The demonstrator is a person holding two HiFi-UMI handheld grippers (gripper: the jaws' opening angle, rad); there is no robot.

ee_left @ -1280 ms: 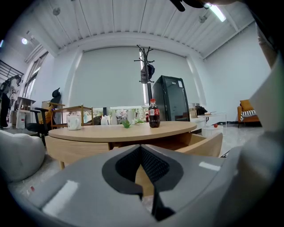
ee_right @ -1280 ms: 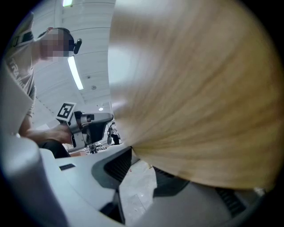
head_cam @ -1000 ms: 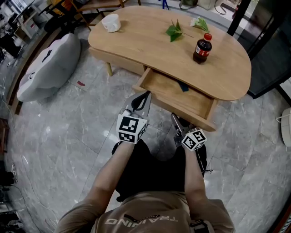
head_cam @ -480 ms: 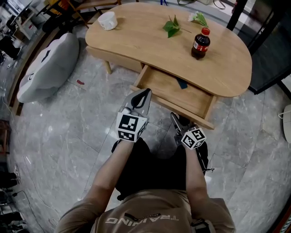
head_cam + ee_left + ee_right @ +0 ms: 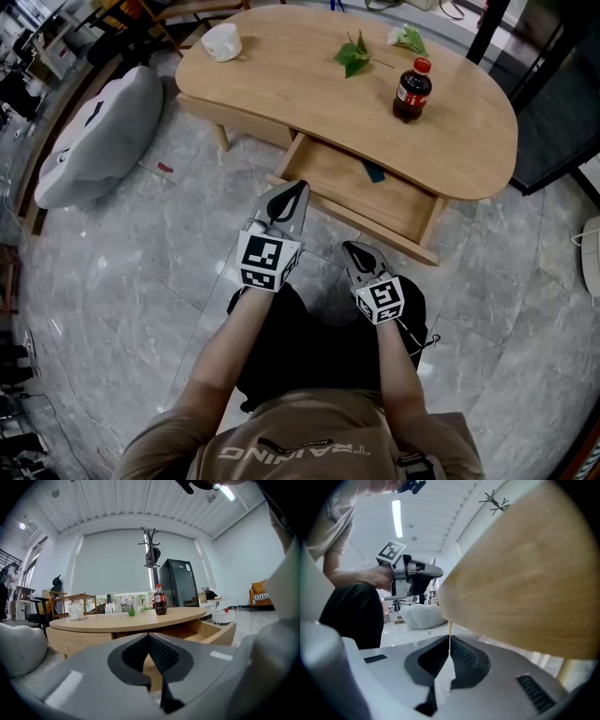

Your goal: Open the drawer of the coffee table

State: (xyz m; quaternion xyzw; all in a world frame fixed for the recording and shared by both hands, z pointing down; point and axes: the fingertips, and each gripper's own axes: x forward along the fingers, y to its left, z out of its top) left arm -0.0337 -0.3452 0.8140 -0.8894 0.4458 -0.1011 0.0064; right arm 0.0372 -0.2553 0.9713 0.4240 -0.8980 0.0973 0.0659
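Drawer out, both tongs narrow and empty.

The drawer (image 5: pixel 356 221) of the coffee table (image 5: pixel 300 94) stands pulled well out toward us, so we judge the job about done. The right gripper (image 5: pixel 350 247) sits just short of the drawer front, clear of it. Its jaws have just been closing and meet on nothing, with the wood panel only looming above them in its own view. The left gripper (image 5: pixel 294 191) hangs near the drawer's left corner, jaws pinched together, empty. We read it as parked, with no pull needed from it. Small dark item (image 5: pixel 375 172) inside the drawer, too small to identify. Bottle (image 5: pixel 412 91) upright on top, well clear.
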